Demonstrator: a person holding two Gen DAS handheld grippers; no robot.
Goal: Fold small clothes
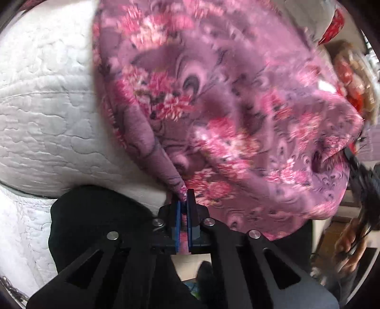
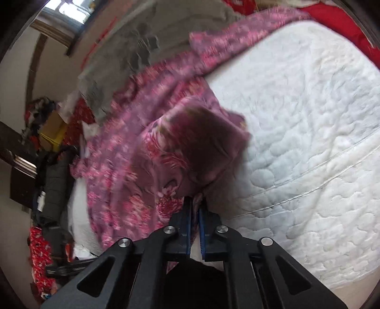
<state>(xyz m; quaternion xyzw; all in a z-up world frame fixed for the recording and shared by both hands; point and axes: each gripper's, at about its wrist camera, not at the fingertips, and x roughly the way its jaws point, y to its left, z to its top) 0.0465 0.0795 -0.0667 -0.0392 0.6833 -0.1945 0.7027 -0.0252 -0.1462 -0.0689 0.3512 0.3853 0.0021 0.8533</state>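
Note:
A pink and purple floral garment (image 1: 213, 114) lies spread over a white quilted mattress (image 1: 42, 114). My left gripper (image 1: 183, 193) is shut on a pinched corner of the garment at its near edge, the cloth bunched between the blue pads. In the right wrist view the same floral garment (image 2: 152, 147) is rumpled and partly lifted. My right gripper (image 2: 195, 199) is shut on another edge of it near the mattress (image 2: 308, 133) seam. The other gripper (image 1: 361, 176) shows blurred at the right edge of the left wrist view.
A grey blanket (image 2: 133, 52) lies beyond the garment. Red printed fabric (image 2: 332, 16) sits at the far side of the bed. Boxes and dark bags (image 2: 49, 152) crowd the floor at the left. The person's dark clothing (image 1: 95, 218) is just under my left gripper.

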